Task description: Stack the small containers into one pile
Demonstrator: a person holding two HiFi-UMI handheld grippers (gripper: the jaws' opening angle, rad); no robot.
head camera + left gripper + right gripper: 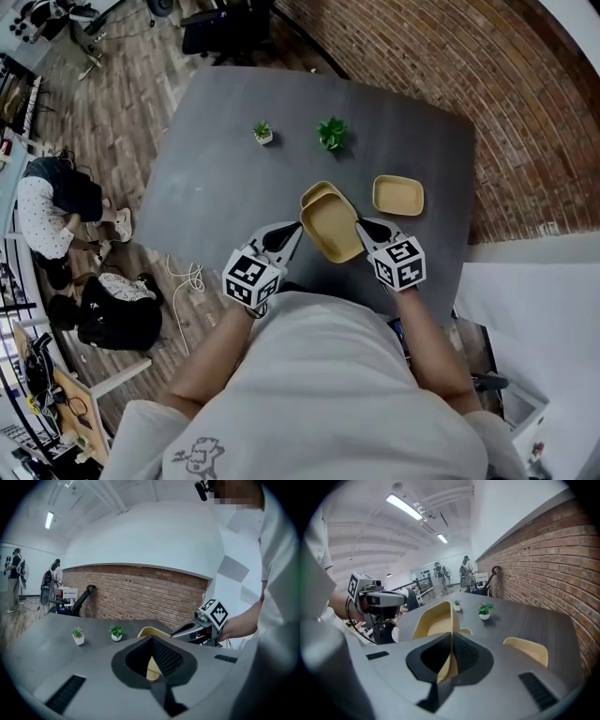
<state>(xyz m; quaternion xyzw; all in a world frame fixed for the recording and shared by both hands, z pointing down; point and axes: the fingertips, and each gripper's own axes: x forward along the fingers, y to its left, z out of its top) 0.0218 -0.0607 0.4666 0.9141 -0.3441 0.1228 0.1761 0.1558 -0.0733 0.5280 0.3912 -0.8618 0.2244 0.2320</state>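
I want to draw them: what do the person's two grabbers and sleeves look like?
The left gripper and the right gripper each have a grey body narrowing to two pointed jaws lined with black ribbed pads. Behind sits a white cube printed with black square markers. The person wears a pale short-sleeved shirt.

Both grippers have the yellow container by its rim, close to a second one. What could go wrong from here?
1. The left gripper and right gripper each pinch only a thin rim of the yellow rectangular plastic container. It could slip or tip if one lets go first.
2. In the head view it overlaps the second yellow container only partly, so it may land askew rather than nest.
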